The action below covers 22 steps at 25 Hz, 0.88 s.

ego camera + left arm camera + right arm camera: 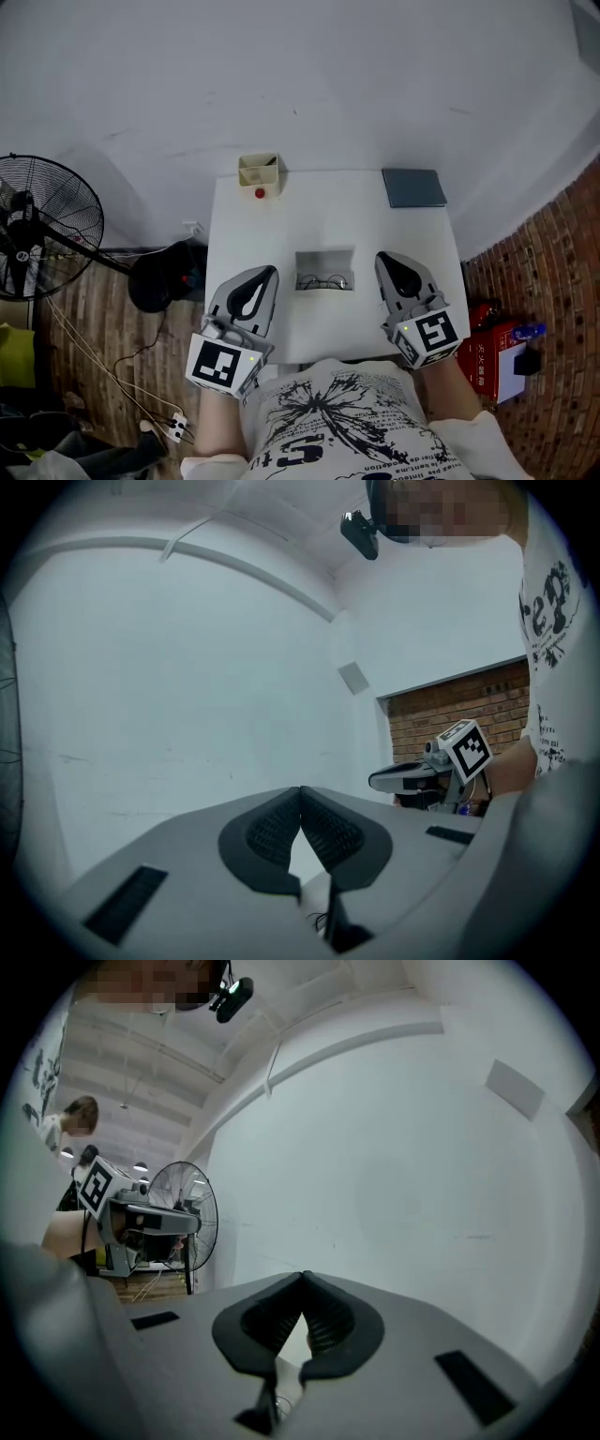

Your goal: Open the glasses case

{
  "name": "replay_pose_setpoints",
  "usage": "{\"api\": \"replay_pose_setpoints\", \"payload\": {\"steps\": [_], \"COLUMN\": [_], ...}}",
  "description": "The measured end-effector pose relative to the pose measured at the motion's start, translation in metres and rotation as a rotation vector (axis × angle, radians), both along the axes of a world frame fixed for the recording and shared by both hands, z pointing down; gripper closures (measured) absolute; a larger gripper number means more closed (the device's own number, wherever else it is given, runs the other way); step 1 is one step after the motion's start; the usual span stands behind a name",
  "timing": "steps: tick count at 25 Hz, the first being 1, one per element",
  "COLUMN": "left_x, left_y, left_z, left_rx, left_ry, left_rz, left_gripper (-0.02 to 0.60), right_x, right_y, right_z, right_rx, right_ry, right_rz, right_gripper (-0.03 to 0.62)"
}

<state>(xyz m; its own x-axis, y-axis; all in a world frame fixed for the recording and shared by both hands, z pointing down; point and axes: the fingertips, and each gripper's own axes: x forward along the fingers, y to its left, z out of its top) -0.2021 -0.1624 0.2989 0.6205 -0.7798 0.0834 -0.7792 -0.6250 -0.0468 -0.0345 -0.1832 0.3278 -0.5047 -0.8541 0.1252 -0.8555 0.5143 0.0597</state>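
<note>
**Ana:** What are the grippers holding?

**Ben:** Nothing. The left gripper is squeezed tight with its tips touching, and the gap behind them is empty. The right gripper is just the same.

**Ana:** Why are they there?

**Ben:** They sit low in the picture, one on each side of the glasses case, close by but not touching it. Both point toward the top of the picture. I think they are there so each one can reach an end of the case.

**Ana:** Where is the case?

**Ben:** In the middle of the white tabletop, between the two grippers. It lies long-ways from left to right. It looks open already, facing up, with the glasses along its lower edge.

**Ana:** Anything else?

**Ben:** A small box and a dark flat thing sit at the top edge, well away.
</note>
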Motion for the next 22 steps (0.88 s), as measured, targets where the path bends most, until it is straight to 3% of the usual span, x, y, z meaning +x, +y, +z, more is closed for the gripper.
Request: {"api": "replay_pose_setpoints", "payload": {"steps": [22], "left_x": [-0.014], "left_y": [-0.001], "left_z": [0.015], "left_rx": [-0.039], "left_ry": [-0.001], "left_rz": [-0.017], "left_gripper": [0.568], "right_x": [-0.019], "right_y": [0.002], "right_z": [0.007], "right_rx": [0.019], "right_ry": [-0.002], "right_rz": [-0.021], "right_gripper": [0.583]}}
